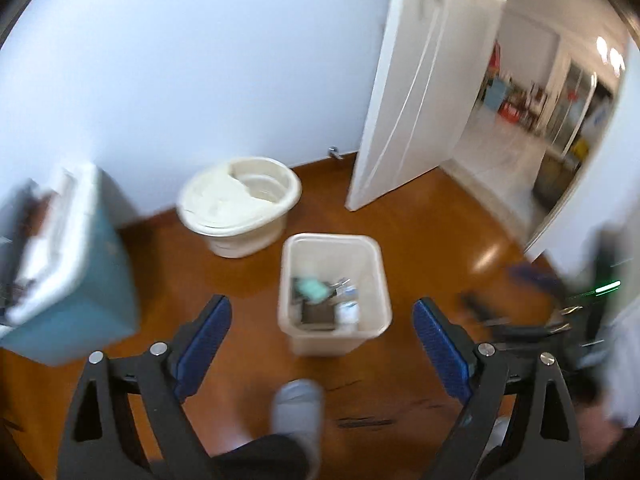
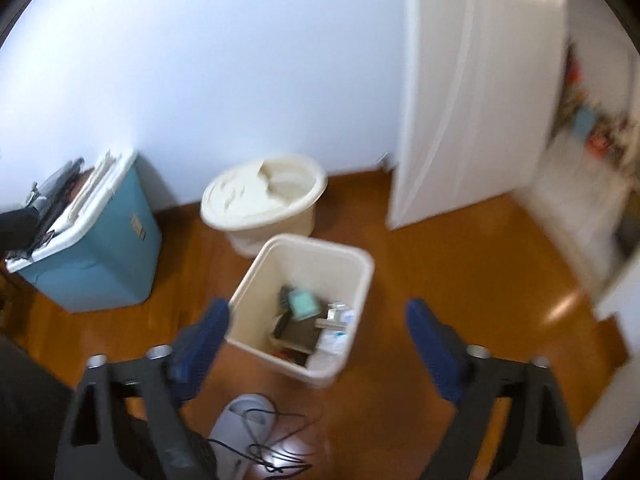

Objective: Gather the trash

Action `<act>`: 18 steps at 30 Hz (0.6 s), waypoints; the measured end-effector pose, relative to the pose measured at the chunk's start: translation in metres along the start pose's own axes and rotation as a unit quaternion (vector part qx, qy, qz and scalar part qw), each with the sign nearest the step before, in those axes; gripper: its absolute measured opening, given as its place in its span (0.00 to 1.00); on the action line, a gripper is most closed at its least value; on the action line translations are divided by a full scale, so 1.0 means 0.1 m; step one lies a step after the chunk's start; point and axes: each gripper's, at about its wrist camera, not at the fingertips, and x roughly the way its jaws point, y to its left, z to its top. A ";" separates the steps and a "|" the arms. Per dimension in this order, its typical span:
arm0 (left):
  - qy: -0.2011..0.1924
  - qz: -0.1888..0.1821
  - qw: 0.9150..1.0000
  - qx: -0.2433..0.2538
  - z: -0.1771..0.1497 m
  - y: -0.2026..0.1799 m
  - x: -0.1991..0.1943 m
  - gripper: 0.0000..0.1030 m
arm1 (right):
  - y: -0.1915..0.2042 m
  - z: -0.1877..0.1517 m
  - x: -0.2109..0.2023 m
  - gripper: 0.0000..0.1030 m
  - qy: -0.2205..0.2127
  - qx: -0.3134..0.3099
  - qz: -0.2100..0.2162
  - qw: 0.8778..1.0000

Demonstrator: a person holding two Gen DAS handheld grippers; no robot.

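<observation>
On the floor: a cream bin [image 1: 334, 292] stands upright on brown boards, between a round lidded tub [image 1: 239, 205] by the wall and the person's slippered foot [image 1: 298, 406].
Trash: a teal packet [image 2: 303, 301], dark card and some white wrappers lie in the bottom of the bin; too blurred to name more closely.
Left gripper [image 1: 322, 346]: jaws wide apart, nothing between the blue pads; it hangs above the near rim, tilted down at the bin.
Right gripper [image 2: 318, 338]: jaws spread wide and empty; the bin's mouth shows between its fingers, well below them.
Nearby: a blue box [image 2: 96, 252] with a white lid and clutter on top stands off to the left; a white door [image 1: 404, 92] stands open on the right.
Step in hand: by my reading a drop into the bin is done and both hands are free for the next piece.
Doing it well: look round for loose litter before reaching. Take each piece with the pads squarely across it. Carry it over the middle of the bin, not the rim, and let go only when it is plainly above the opening.
Risk: a thin cable [image 2: 276, 438] trails by the foot; keep fingers and feet clear of it. The bin looks light, so a knock on its rim could tip it.
</observation>
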 end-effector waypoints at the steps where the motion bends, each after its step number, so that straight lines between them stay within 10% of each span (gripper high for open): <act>1: -0.007 -0.002 1.000 0.008 -0.13 -0.02 -0.20 0.90 | 0.04 -0.08 -0.37 1.00 -0.021 0.005 -0.022 1.000; 8: -0.048 -0.054 0.997 -0.005 -0.84 -0.02 -1.42 0.93 | 0.44 -0.69 -1.79 1.00 -0.031 0.032 -0.057 0.997; 18: -0.042 -0.027 0.999 0.011 -1.27 -0.08 -1.74 0.94 | 0.84 -1.29 -2.78 1.00 -0.001 0.064 -0.072 0.995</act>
